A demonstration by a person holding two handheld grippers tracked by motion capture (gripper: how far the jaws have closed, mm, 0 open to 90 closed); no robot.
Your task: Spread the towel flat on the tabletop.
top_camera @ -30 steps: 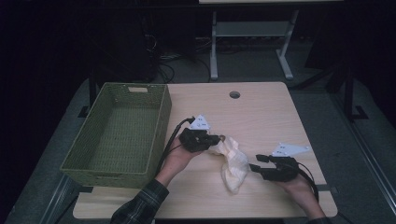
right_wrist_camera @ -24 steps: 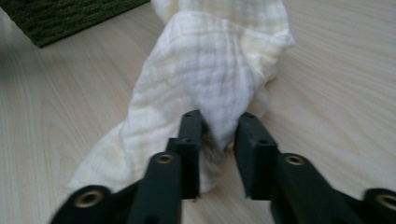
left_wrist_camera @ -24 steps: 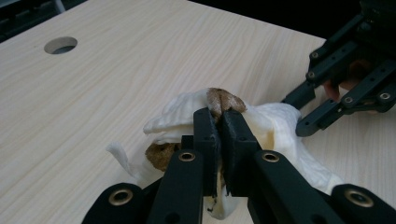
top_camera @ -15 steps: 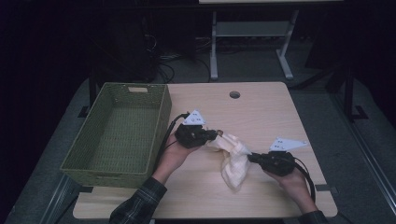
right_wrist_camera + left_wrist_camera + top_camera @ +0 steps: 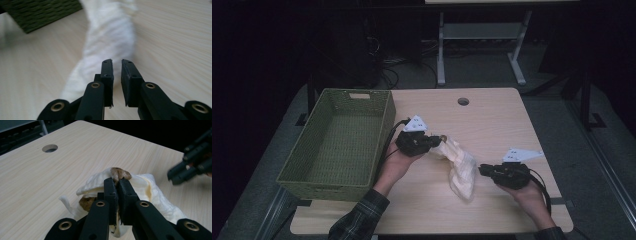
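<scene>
High view had the left gripper point(image 5: 432, 142) at the upper end of a cream cloth point(image 5: 459, 167) that trailed down and to the right across the table point(image 5: 492, 115), with the right gripper point(image 5: 486, 171) just beside the cloth's lower end. Left gripper view added what that one could not: the jaws were pressed together on a fold of the cloth point(image 5: 147, 187), with a small brown patch point(image 5: 120, 173) showing just past the fingertips point(image 5: 110, 185) and the right gripper point(image 5: 175, 173) off to the right, apart from the fabric. Right gripper view showed its own jaws slightly apart and clamped on nothing, having just opened a little, with the blurred cloth point(image 5: 110, 42) lying just beyond them and a corner of the green basket point(image 5: 37, 12) farther off.

Compared with a second earlier, the left gripper kept its pinch on the cloth, which hung more stretched out between the two hands, and the right gripper sat closer to its lower end.

That table was pale wood with a round cable hole point(image 5: 463, 101); the woven basket point(image 5: 312, 155) stood at its left edge. Around it the room was dark, with a metal stand point(image 5: 482, 45) and cables on the floor behind.
</scene>
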